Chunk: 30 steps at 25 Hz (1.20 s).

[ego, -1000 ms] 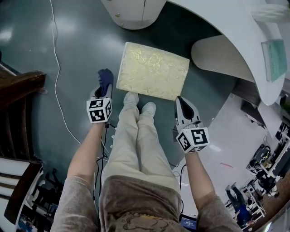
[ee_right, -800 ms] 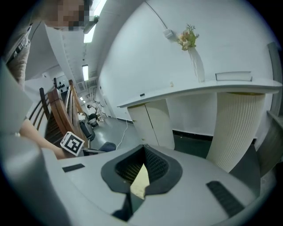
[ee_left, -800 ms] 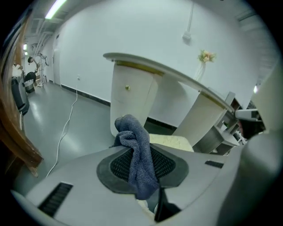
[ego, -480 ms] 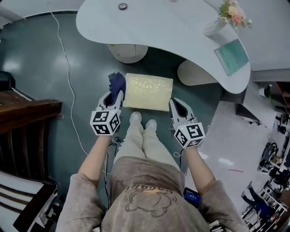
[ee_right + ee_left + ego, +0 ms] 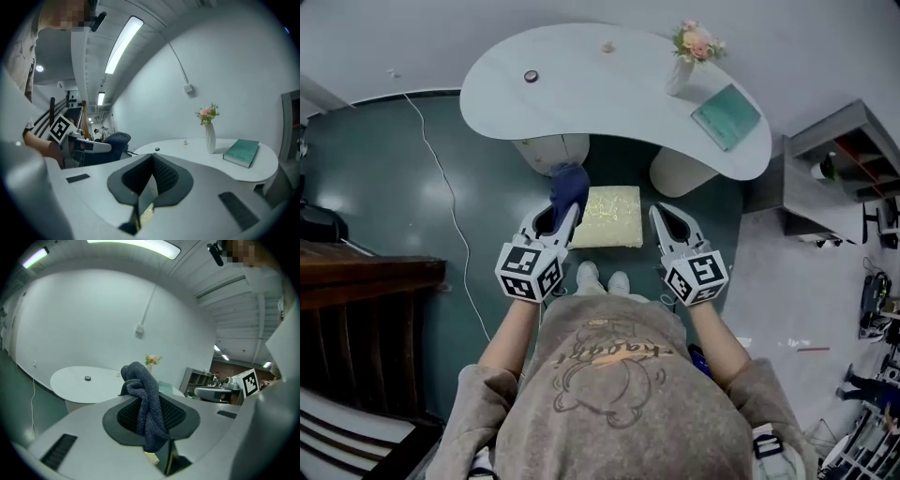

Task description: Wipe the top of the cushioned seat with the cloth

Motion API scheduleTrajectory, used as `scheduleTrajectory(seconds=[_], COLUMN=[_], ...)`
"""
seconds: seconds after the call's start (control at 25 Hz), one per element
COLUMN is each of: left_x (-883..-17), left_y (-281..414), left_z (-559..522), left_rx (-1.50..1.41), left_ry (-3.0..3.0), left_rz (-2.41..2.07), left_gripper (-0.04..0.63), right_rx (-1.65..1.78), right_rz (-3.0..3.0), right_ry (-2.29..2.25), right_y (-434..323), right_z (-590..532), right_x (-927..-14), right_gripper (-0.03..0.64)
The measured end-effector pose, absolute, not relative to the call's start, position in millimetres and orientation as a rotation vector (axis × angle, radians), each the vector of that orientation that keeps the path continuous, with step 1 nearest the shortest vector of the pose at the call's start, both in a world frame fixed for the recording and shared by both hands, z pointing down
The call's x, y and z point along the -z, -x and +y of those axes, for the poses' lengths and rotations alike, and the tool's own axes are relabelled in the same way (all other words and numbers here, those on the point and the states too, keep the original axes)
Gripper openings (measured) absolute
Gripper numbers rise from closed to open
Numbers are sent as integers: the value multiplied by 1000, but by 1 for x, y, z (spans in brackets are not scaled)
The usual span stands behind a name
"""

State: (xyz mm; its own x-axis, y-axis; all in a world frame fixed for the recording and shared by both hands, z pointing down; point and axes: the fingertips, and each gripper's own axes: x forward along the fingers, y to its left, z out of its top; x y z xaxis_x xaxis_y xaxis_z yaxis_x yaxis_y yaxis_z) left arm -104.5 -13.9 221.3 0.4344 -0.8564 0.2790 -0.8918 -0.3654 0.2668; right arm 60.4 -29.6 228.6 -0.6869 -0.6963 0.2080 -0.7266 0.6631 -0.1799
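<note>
Left gripper: centre-left of the head view, jaws closed on a dark blue cloth. In the left gripper view the cloth is bunched and pinched between the pads, spilling over their top. Right gripper: centre-right of the head view, jaws brought together with nothing between them, as the right gripper view confirms. Cushioned seat: pale yellow, roughly square, on the dark green floor at frame centre between your two grippers, just above your shoes and below the edge of the white curved table. Table carries a vase of flowers and a teal book, upper right. Task status, by judgement: you have the cloth in hand, but both gripper views look out level across the table, so it seems held well above the seat. No wiping contact shows, and the whole seat top appears left to wipe.
</note>
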Motion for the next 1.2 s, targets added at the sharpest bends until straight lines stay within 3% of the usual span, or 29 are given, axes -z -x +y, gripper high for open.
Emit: scheduleTrajectory(seconds=[0.4,1.2], left_x=[-183,-212], left_y=[76,80], left_z=[-7,-5], left_rx=[-20,-16], left_ry=[-2510,-2475], left_rz=[-1450,-1562], left_gripper=[89,89], right_rx=[-239,-302], right_rz=[-2777,-2696], right_ry=[-1323,-1359], right_y=[-81,-102], right_z=[-21,-14], right_x=[-194,-237], right_gripper=[2,0])
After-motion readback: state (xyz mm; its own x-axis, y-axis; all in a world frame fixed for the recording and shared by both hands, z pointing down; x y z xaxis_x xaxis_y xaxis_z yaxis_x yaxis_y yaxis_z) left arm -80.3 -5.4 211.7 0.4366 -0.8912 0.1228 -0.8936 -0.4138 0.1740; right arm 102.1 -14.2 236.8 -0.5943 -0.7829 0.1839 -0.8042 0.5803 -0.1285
